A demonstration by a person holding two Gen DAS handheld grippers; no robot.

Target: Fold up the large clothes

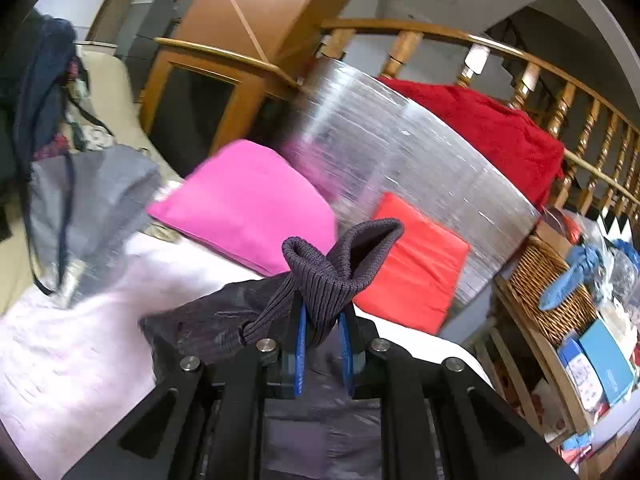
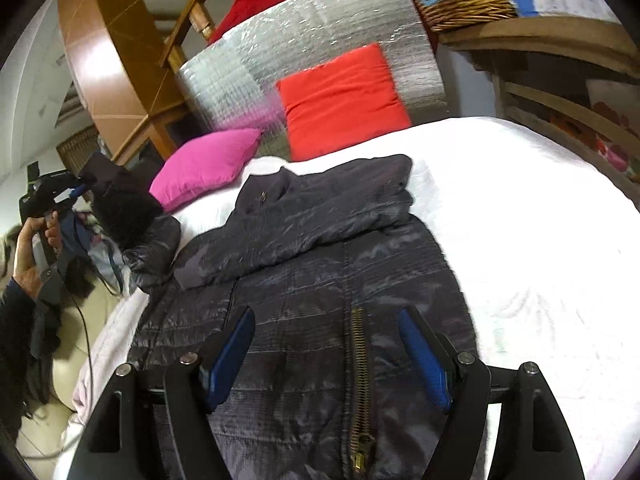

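A dark quilted jacket [image 2: 320, 280] lies on a white bed [image 2: 520, 240], zipper [image 2: 358, 360] facing up. One sleeve [image 2: 312, 216] is folded across its chest. My left gripper [image 1: 322, 316] is shut on the ribbed knit cuff [image 1: 340, 264] of the other sleeve and holds it raised at the bed's left side; it also shows in the right wrist view [image 2: 76, 192], with the sleeve [image 2: 128, 216] hanging from it. My right gripper [image 2: 326, 316] is open and empty, just above the jacket's lower front, astride the zipper.
A pink pillow [image 2: 204, 164] and a red-orange pillow [image 2: 344, 96] lean on a silver foil board [image 2: 304, 44] at the bed's head. A wooden railing [image 1: 520, 64] with a red blanket [image 1: 480, 124] stands behind. A wicker basket [image 1: 548, 280] sits on shelves at right. Clothes [image 1: 80, 208] hang at left.
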